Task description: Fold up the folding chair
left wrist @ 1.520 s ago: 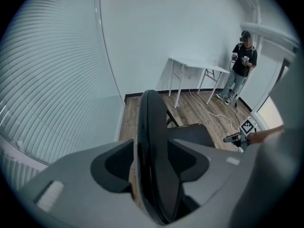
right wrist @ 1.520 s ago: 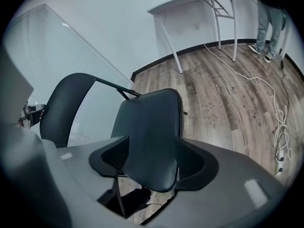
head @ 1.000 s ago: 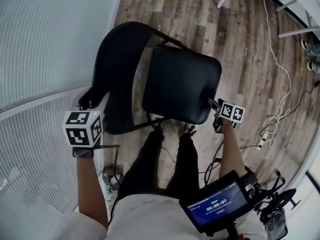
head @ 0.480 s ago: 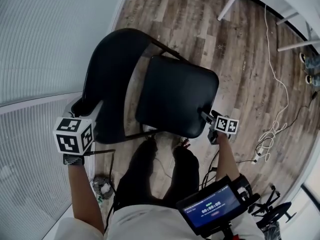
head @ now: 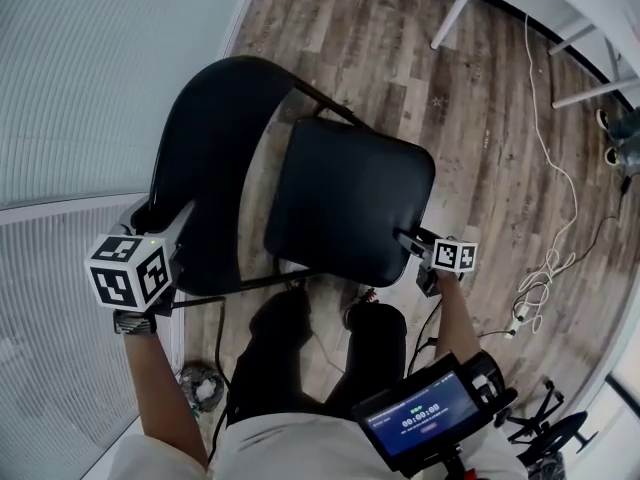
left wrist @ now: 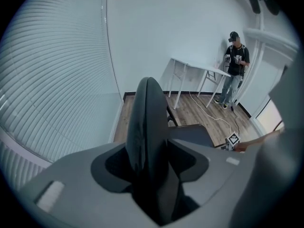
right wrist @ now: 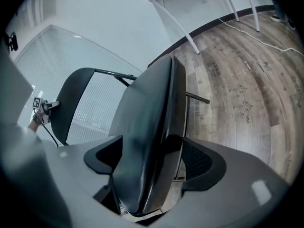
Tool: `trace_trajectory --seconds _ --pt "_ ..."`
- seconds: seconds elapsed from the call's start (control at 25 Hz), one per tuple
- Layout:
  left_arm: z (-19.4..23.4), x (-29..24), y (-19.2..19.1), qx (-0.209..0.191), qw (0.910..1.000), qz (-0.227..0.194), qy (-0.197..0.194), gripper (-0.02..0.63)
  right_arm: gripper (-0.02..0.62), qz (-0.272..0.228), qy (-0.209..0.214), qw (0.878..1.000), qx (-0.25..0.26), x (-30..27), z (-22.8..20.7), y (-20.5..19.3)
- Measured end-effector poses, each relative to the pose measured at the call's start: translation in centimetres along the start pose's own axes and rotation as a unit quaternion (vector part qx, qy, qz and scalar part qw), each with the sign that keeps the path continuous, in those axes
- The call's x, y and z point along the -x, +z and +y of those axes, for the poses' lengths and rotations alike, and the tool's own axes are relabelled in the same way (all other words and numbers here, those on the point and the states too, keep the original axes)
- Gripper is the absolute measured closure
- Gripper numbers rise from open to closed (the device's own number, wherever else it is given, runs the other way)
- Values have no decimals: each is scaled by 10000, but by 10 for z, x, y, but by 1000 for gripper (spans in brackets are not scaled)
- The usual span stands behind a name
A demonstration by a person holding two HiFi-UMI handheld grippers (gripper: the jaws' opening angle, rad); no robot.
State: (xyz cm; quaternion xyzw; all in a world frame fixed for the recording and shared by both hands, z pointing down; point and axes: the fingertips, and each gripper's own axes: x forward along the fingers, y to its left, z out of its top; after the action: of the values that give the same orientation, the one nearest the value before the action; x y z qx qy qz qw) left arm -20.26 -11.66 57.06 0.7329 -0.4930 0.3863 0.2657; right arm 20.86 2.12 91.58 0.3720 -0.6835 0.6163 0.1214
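Right hand-held gripper (head: 411, 241) lower, wider round seat (head: 350, 198)

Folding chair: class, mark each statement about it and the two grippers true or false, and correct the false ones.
1. The backrest stands between the left gripper's jaws. True.
2. The right gripper has nothing between its jaws. False: the seat's edge is between them; the jaws have just been opening.
3. The chair is already folded flat. False: the seat stands out from the backrest, with a gap between them.
4. A white cable lies on the wooden floor. True.
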Motion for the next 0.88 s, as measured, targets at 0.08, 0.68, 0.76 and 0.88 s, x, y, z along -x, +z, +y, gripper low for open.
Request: trace_trajectory --seconds 0.08,0.68,0.76,0.88 --pt "-2 0 1 65 10000 -1 -58 390 204 18 85 10000 15 -3 -3 -2" --pt "-5 -1 -8 187 9975 516 -447 419 167 89 547 9983 -157 -34 4 -9" --pt "-5 -2 -9 216 9971 536 -487 425 168 22 576 9977 -364 -33 3 -7" --pt "-7 -3 -10 310 9955 620 -640 440 173 -123 549 9965 -626 -31 1 -5"
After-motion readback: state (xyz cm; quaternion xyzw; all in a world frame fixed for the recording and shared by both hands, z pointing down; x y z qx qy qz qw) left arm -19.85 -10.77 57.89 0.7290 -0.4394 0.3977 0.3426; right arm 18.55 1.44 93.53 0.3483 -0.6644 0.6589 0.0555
